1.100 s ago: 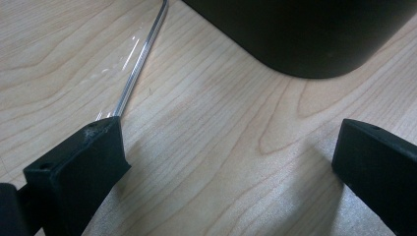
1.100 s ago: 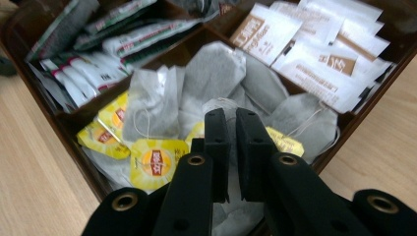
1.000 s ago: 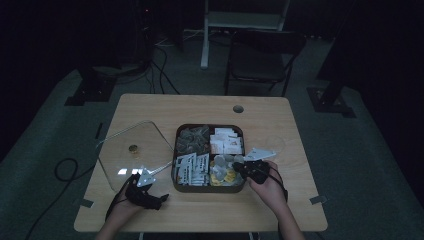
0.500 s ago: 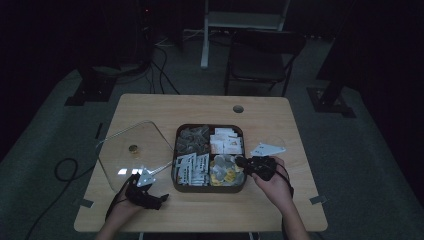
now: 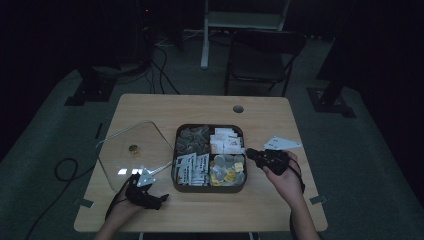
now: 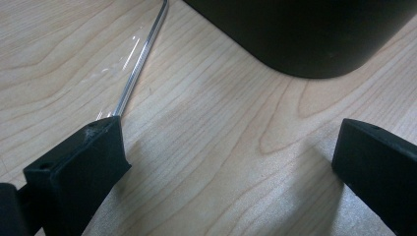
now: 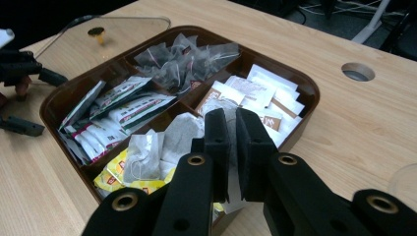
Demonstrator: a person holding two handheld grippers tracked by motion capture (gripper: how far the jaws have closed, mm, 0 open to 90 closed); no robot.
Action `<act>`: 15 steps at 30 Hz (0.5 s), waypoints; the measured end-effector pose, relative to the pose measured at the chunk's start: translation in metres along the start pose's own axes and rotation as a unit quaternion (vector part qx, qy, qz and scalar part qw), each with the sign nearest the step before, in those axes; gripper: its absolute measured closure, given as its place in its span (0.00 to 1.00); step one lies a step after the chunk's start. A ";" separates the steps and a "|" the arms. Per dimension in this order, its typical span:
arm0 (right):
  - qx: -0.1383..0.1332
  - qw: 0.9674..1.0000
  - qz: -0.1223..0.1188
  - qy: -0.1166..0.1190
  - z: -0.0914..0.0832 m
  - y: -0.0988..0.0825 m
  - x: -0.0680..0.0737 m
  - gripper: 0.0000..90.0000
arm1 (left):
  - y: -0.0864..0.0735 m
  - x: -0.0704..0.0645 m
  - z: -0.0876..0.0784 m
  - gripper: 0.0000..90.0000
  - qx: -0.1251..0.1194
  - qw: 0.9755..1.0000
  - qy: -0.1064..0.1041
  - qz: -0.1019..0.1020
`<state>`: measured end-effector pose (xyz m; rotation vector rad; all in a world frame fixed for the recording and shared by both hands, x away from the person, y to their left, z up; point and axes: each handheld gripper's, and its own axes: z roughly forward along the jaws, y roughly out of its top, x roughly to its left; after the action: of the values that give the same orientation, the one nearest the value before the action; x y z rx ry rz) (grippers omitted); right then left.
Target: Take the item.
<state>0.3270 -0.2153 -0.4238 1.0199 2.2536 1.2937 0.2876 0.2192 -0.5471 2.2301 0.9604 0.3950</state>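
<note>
Dark room, lit wooden bench [image 5: 150, 105] at centre of the high view. A brown compartment box [image 5: 209, 187] sits mid-bench, its clear lid [image 5: 120, 150] lying flat just to its left. The right tongs [image 7: 232, 142] are clenched on a thin grey tea bag [image 7: 179, 135], held over the box's lower right compartment, which appears at lower centre of the right gripper view. The left tongs [image 6: 226, 162] stand released over bare wood near the lid's edge. To do the step well, lift straight up until the bag clears its neighbours, keeping the pinch firm, since string or paper may snag others.
</note>
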 end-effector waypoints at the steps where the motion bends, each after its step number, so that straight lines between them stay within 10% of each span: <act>1: -0.003 1.000 0.002 -0.003 -0.002 0.000 -0.001 0.94 | 0.000 0.000 0.000 0.00 0.000 1.000 0.000 0.000; 15: -0.015 0.999 0.026 -0.039 -0.020 -0.004 -0.028 0.94 | 0.000 -0.001 0.000 0.00 0.000 1.000 0.005 -0.004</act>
<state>0.3325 -0.2488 -0.4180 1.1044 2.1571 1.2824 0.2870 0.2182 -0.5470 2.2263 0.9738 0.4029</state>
